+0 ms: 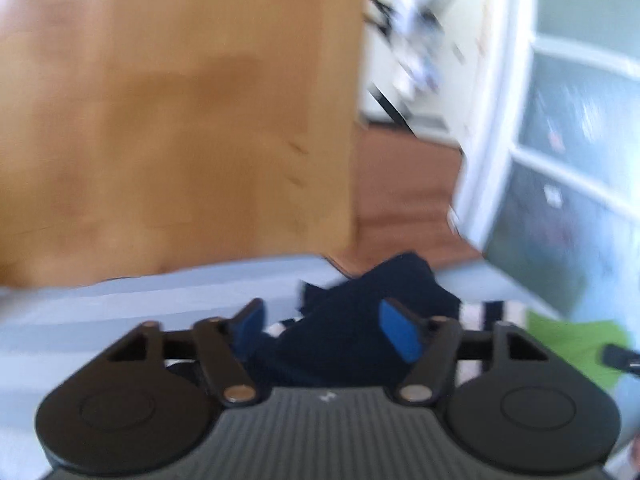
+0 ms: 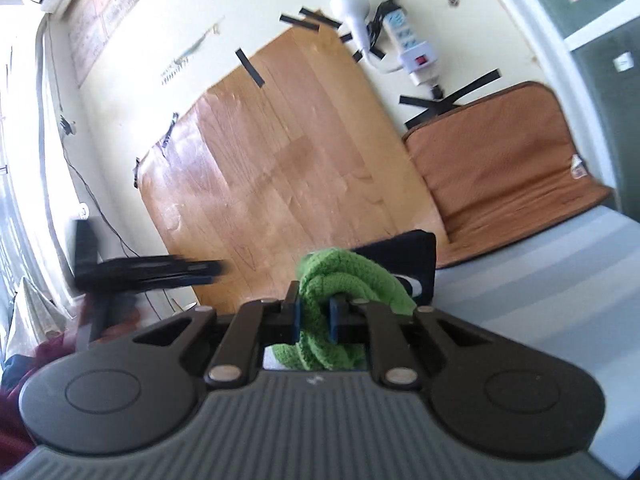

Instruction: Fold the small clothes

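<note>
In the left wrist view my left gripper (image 1: 324, 326) is open, its blue pads wide apart on either side of a crumpled dark navy garment (image 1: 360, 320) lying on the pale striped surface (image 1: 120, 308). A green cloth (image 1: 572, 344) lies to the right of it. In the right wrist view my right gripper (image 2: 314, 318) is shut on a green knitted cloth (image 2: 348, 276), which bunches up above the pads and hangs below them. A dark garment (image 2: 412, 252) shows just behind the green cloth.
A wooden board (image 2: 280, 168) leans on the wall behind. A brown cushion (image 2: 500, 168) stands to its right. A power strip and lamp (image 2: 400, 36) are taped to the wall. A black tripod-like stand (image 2: 120, 272) and piled clothes (image 2: 24, 360) are at left.
</note>
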